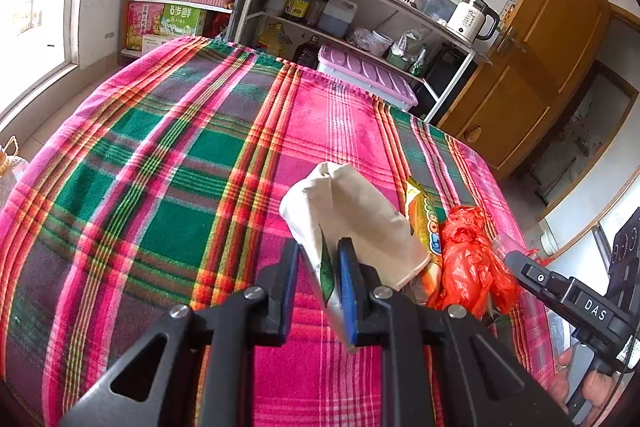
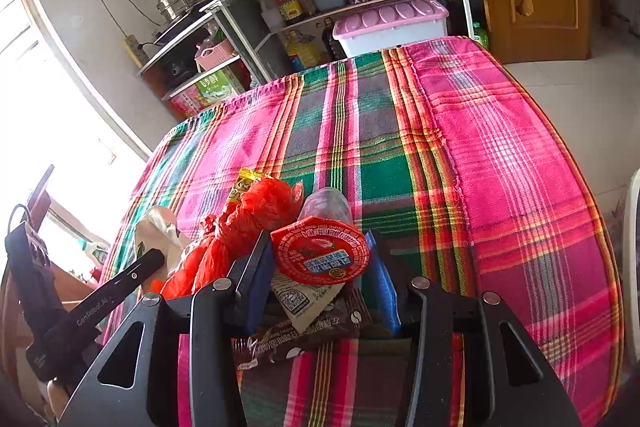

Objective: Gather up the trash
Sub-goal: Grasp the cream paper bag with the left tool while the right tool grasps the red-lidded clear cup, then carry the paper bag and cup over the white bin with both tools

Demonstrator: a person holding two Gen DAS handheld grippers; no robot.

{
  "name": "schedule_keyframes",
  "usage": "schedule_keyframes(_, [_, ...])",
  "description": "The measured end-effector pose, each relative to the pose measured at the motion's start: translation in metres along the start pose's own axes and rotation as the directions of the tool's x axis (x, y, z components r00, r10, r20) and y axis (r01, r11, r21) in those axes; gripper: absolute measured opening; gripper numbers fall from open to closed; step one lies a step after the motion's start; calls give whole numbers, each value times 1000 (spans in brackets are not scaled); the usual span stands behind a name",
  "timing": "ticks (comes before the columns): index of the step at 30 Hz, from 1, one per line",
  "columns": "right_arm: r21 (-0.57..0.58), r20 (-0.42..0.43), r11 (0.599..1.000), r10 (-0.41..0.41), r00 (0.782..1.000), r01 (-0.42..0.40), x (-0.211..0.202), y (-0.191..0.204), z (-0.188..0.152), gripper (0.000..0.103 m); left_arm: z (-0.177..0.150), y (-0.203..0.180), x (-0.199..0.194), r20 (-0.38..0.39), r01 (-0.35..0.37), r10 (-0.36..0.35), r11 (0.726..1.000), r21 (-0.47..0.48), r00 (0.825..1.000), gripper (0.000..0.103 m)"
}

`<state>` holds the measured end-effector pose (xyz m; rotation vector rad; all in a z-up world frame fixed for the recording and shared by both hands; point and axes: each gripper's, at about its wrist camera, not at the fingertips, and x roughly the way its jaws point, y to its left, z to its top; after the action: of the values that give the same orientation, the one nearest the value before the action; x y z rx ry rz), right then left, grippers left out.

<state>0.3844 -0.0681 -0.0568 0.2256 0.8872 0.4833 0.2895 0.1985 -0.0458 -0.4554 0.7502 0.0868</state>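
Paper bag (image 1: 352,215) is pinched in my left claw (image 1: 319,259), w/ its blue pads tight on it, above the plaid counter (image 1: 160,167). My right claw (image 2: 320,263) is spread around a red round lid (image 2: 320,253), by the red plastic bag (image 2: 240,227).

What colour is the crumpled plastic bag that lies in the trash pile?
The crumpled plastic bag is bright orange-red. It shows best in the right wrist view.

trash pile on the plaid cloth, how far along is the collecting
Nothing looks collected yet; no bin or bag for it is in view. In hand: the left gripper is pinching the beige paper wrapper, and the right gripper straddles the red round lid, grip uncertain. Left on the plaid cloth: the orange plastic bag, yellow snack wrapper and brown wrapper.
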Motion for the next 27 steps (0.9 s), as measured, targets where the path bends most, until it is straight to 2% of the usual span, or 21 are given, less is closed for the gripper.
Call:
schedule_keyframes(10, [-30,58,1000,7,998,-5,-62,0,-27,46,-18,-12,-54,47,3,-5,999,35,999,18])
schedule_keyframes(17, [-23,91,1000,-1,996,3,-106,-12,-49,46,-33,-39,-94,74,20,-26,996,91,997,18])
schedule_keyframes(23, [12,120,1000,-13,993,12,-141,-29,-63,46,-47,-74,-112,61,78,-87,987,140,994,18])
schedule_keyframes(27, [39,143,999,-30,989,24,-163,-44,-70,46,-58,-109,-115,36,130,-140,971,199,989,18])
